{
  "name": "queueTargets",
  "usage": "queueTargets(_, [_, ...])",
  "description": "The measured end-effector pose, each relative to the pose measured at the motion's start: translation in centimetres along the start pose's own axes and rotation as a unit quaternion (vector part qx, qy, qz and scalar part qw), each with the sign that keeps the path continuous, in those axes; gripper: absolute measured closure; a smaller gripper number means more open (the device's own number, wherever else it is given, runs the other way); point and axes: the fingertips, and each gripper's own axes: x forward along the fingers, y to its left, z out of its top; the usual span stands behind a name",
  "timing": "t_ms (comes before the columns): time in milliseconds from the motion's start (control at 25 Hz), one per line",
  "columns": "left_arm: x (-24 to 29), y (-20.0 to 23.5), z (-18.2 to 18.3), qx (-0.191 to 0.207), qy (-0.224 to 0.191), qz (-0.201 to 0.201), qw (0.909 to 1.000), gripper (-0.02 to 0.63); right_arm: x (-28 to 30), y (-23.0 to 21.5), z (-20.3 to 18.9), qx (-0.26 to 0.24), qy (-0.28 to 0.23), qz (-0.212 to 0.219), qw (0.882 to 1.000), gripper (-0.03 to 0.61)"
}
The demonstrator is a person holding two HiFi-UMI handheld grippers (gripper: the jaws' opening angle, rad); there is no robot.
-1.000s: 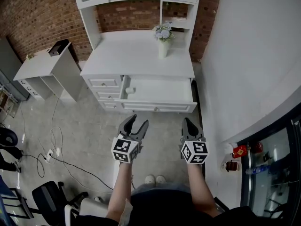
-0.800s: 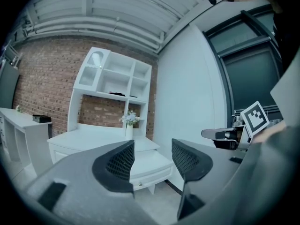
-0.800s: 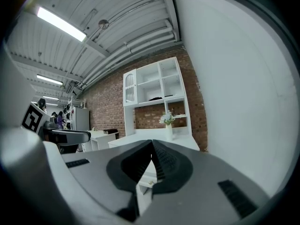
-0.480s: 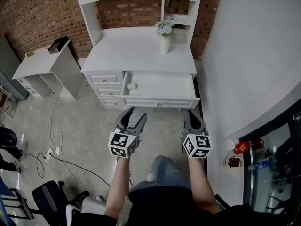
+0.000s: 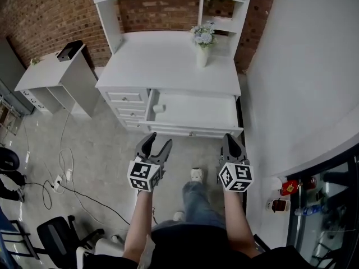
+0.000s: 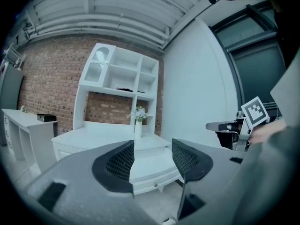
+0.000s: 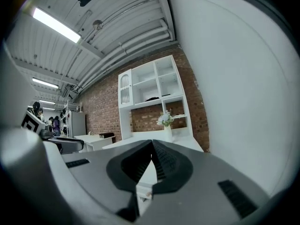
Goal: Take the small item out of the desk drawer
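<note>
The white desk [image 5: 168, 66] has its wide drawer [image 5: 193, 130] pulled open. A small pale item [image 5: 159, 109] lies at the drawer's left end. My left gripper [image 5: 157, 143] hovers over the floor just short of the drawer front, open, its jaws having just been opening wider with nothing between them. In the left gripper view the left gripper [image 6: 152, 156] frames the drawer [image 6: 152, 175] between its meshed pads. My right gripper [image 5: 231, 141] is level with it near the drawer's right end, its jaws together. In the right gripper view the right gripper's [image 7: 151, 146] tips touch.
A vase of flowers [image 5: 203, 43] stands at the desk's back right. Three small drawers [image 5: 126, 97] sit left of the open one. A white side table [image 5: 50, 74] and floor cables [image 5: 61, 178] are at left, a wall [image 5: 303, 66] at right. The person's shoe [image 5: 195, 174] is between the grippers.
Both grippers have moved forward toward the desk, which now looks nearer. The person has stepped one foot forward between the grippers. The left jaws stand a little wider.
</note>
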Motion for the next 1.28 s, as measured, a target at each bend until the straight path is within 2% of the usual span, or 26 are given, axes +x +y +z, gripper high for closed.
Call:
queueTargets(400, [11.6, 6.3, -0.7, -0.021, 0.024, 0.043, 0.9986, 0.382, 14.5, -4.0, 0.0, 0.0, 0.021, 0.038, 0.999, 0.58])
queueTargets(760, [20.6, 11.8, 2.4, -0.028, 0.015, 0.092, 0.9952, 0.379, 26.2, -5.8, 2.4, -0.018, 0.027, 0.096, 0.995, 0.58])
queueTargets(1040, [24.4, 13.8, 2.2, -0.034, 0.03, 0.114, 0.9924, 0.371, 32.1, -6.2, 2.3, -0.017, 0.044, 0.131, 0.99, 0.58])
queueTargets(1280, [25.6, 15.0, 1.4, -0.043, 0.046, 0.119, 0.9909, 0.371, 34.2, -5.2, 1.6, -0.019, 0.06, 0.147, 0.987, 0.58])
